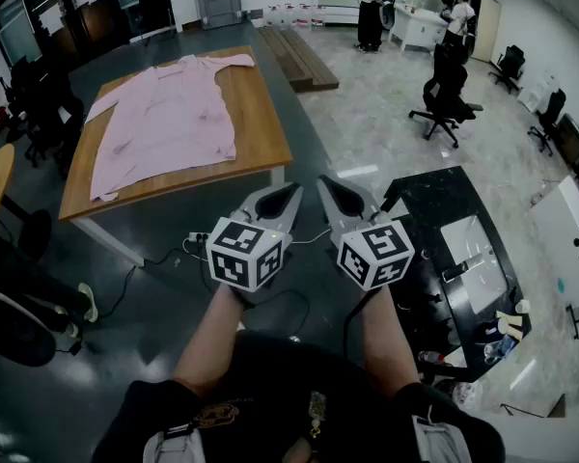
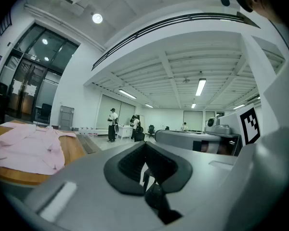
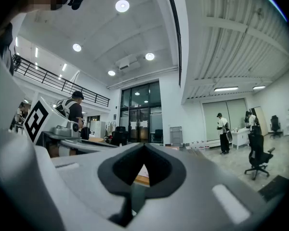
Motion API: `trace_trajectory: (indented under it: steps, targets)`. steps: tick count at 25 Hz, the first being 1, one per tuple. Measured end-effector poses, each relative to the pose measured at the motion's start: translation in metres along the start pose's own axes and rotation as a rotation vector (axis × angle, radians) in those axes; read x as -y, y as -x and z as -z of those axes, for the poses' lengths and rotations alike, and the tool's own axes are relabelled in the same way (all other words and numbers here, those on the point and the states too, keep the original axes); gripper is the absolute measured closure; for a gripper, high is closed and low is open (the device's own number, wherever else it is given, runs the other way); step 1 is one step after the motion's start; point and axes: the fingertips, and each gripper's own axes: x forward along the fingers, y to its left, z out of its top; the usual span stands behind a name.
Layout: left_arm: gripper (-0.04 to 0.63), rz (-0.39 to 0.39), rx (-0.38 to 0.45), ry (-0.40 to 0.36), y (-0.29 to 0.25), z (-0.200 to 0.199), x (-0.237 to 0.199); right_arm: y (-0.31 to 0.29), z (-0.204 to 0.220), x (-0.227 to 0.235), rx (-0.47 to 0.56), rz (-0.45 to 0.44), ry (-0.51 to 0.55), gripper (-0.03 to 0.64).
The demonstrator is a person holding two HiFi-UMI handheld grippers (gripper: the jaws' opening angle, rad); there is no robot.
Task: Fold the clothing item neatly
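The shirt (image 1: 164, 123) lies spread flat on the table (image 1: 261, 114), covering its left and middle and leaving a bare strip of wood along the right side. Its long axis runs down the table's length, hem toward the near edge and collar at the far end. Both grippers are held level well short of the near edge and to its right, so the shirt lies ahead and to the left of the jaws. The left gripper (image 1: 288, 196) is the nearer to the table; its jaws are closed on nothing. The right gripper (image 1: 328, 186), just beside it, is likewise closed and empty. Between them and the table is open floor, crossed by a cable (image 1: 164, 257). A black desk (image 1: 434, 210) stands right of the table, limiting room there.
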Motion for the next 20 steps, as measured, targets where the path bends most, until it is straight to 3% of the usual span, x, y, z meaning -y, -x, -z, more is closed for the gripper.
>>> trace_trajectory:
  steps: [11,20]
  targets:
    - [0.588,0.001,-0.007,-0.011,0.004,0.002,0.001,0.001,0.000,-0.001,0.006,0.007,-0.025,0.615]
    - [0.588,-0.052,-0.017,-0.006,0.018,0.006,-0.019,-0.014,0.000,-0.017,0.014,-0.046,-0.049,0.615]
